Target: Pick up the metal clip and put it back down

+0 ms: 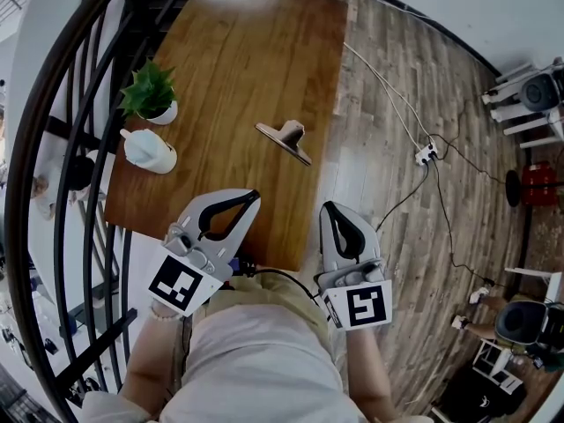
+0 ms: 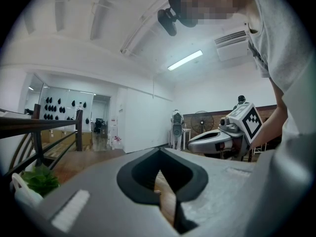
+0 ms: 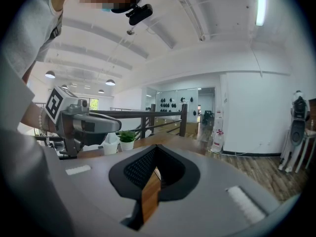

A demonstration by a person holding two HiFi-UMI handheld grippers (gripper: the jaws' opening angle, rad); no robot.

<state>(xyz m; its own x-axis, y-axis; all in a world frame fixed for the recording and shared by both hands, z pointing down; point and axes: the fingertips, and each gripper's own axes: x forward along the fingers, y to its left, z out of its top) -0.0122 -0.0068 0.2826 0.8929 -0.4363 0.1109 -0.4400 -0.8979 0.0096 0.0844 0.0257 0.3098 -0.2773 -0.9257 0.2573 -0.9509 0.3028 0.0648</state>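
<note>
Left tool (image 1: pixel 251 197): held low, close to the person's body, over the near edge of the desk (image 1: pixel 238 51). Its jaws are pressed together at the tips with nothing between them; only desk wood shows through the loop behind the tips.
Right tool (image 1: pixel 329 208): level with the left one, just off the desk's near right corner. Its jaws are likewise together and empty. My guess is both are held back here so the way to the clip is open.
Metal clip (image 1: pixel 286 139): lies alone on the desk, towards the right edge, well apart from both tools, handles tipped up. That suits a pinch from above.
Stage: a clip at rest and two empty tools fit either a moment ahead of the lift or one after it was set back down. I cannot tell which.
White jug (image 1: pixel 150 151): at the left edge, well clear of the clip.
Potted plant (image 1: pixel 150 91): just behind the jug, also out of the working path.
</note>
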